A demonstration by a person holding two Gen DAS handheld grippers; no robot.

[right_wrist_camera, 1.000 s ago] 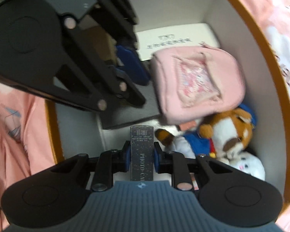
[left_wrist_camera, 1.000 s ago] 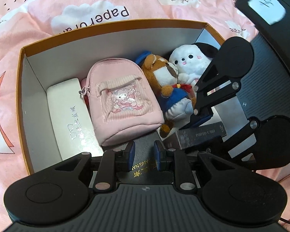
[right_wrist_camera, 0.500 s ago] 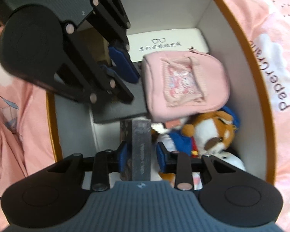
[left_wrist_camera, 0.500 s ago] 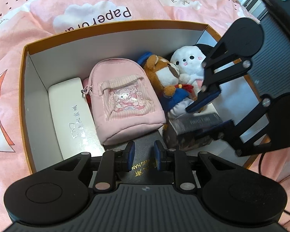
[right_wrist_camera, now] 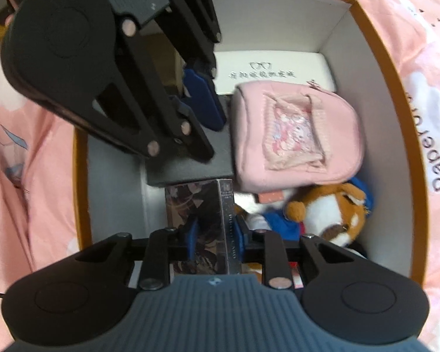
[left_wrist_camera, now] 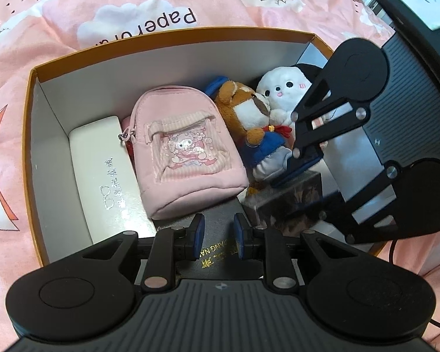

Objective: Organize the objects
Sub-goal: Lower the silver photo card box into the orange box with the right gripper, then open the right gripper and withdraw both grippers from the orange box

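Photo-card box [right_wrist_camera: 217, 223], dark with a floral print, sits between the blue pads of the right hand-held gripper [right_wrist_camera: 215, 242], jaws closed against its sides; its far end reaches the black book [right_wrist_camera: 190, 170] near the middle of the orange-rimmed cardboard box [left_wrist_camera: 173, 32]. Same photo-card box visible from the left wrist camera [left_wrist_camera: 284, 196], low in the carton beside the plush toys. Left hand-held gripper [left_wrist_camera: 218, 234] hovers over the black book with gold lettering [left_wrist_camera: 217, 243], jaws a small gap apart, nothing between them. Inside the carton: white glasses case [left_wrist_camera: 102, 170] along one wall, pink mini backpack pouch [left_wrist_camera: 187, 152] next to it, brown dog plush in blue outfit [left_wrist_camera: 249, 123] touching a white plush [left_wrist_camera: 284, 91] in the corner. Carton rests on a bed with a pink cartoon-print sheet [left_wrist_camera: 132, 6].
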